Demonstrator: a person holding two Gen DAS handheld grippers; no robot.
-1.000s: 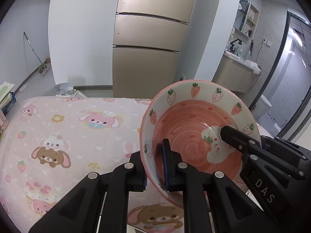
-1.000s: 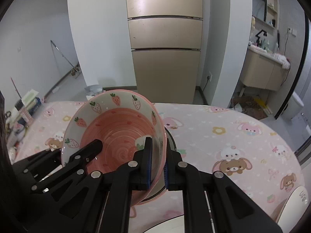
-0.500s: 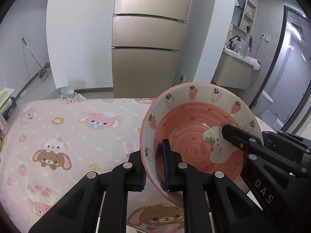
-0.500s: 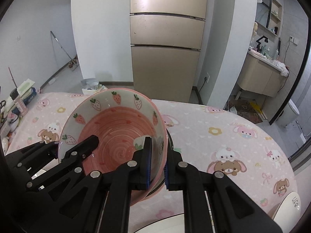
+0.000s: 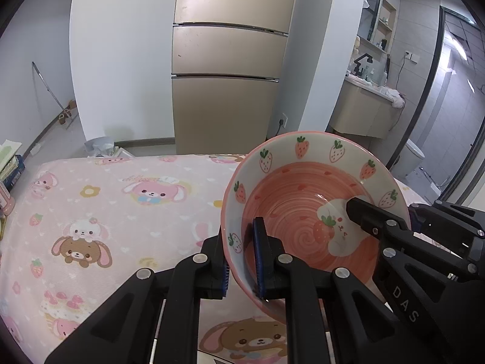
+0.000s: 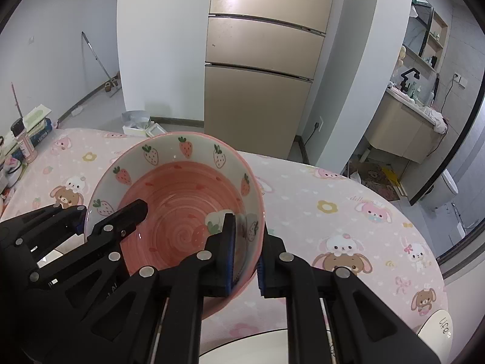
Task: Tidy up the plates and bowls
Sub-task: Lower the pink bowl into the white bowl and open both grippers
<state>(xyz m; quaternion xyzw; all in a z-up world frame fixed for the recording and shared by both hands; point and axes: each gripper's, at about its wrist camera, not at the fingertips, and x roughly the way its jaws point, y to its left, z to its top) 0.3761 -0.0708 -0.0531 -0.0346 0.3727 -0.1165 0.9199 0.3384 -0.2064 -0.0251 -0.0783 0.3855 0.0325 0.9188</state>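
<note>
Both grippers, the left gripper (image 5: 241, 261) and the right gripper (image 6: 245, 257), are clamped on opposite rim walls of the strawberry-patterned pink bowl (image 5: 306, 212), holding it tilted above the bunny-print tablecloth (image 5: 121, 212), probably to steady it for carrying.

A tall beige fridge (image 5: 227, 69) stands against a white wall (image 5: 121, 54), a plug socket low beside it; the floor (image 6: 100, 100) is pale grey, with a small bin (image 6: 136, 119) at the wall's foot; to the right a vanity (image 6: 403, 130) with a black tap sits under open shelves (image 6: 430, 39); a dark-framed door (image 5: 454, 106) stands further right; a pink cartoon cloth (image 5: 121, 212) covers the counter; daylight is soft.
</note>
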